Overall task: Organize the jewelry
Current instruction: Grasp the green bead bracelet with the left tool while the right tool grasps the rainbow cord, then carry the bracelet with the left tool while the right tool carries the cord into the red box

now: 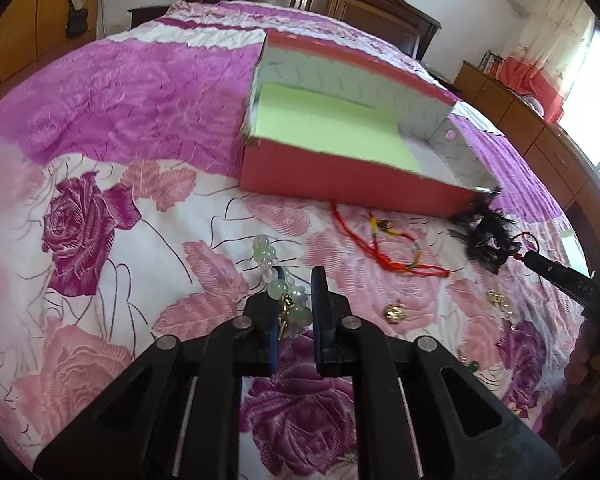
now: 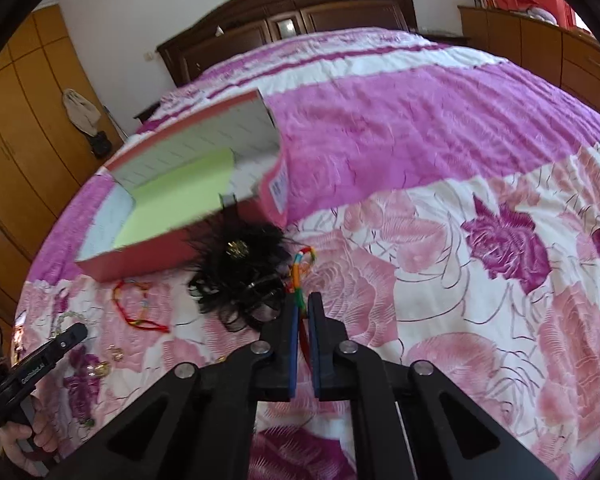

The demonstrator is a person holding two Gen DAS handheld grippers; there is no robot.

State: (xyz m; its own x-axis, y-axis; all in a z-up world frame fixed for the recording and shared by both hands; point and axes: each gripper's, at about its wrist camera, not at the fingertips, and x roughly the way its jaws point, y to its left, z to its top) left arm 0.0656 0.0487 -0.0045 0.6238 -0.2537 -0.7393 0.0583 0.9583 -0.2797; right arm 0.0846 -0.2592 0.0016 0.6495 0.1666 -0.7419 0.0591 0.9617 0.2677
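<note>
My left gripper (image 1: 300, 280) is clamped on a bracelet of pale green and clear beads (image 1: 286, 300), which bunches between the blue pads and trails out toward eleven o'clock over the floral bedspread (image 1: 100, 120). My right gripper (image 2: 303, 300) is closed on a multicoloured cord (image 2: 298, 280) with a red strand running down between its pads; the cord loops up toward twelve o'clock. Just beside it, at ten o'clock of the right gripper, lies a black feathery hair ornament (image 2: 240, 276) with a small gold centre, touching the near wall of the red box (image 1: 340, 184). That box sits open on the bed, lined white with a green sheet on its floor. In front of the box lies a red string bracelet (image 1: 384, 248) with coloured beads. Toward four o'clock of the left gripper, a small gold pendant (image 1: 394, 314) rests on the bedspread.
</note>
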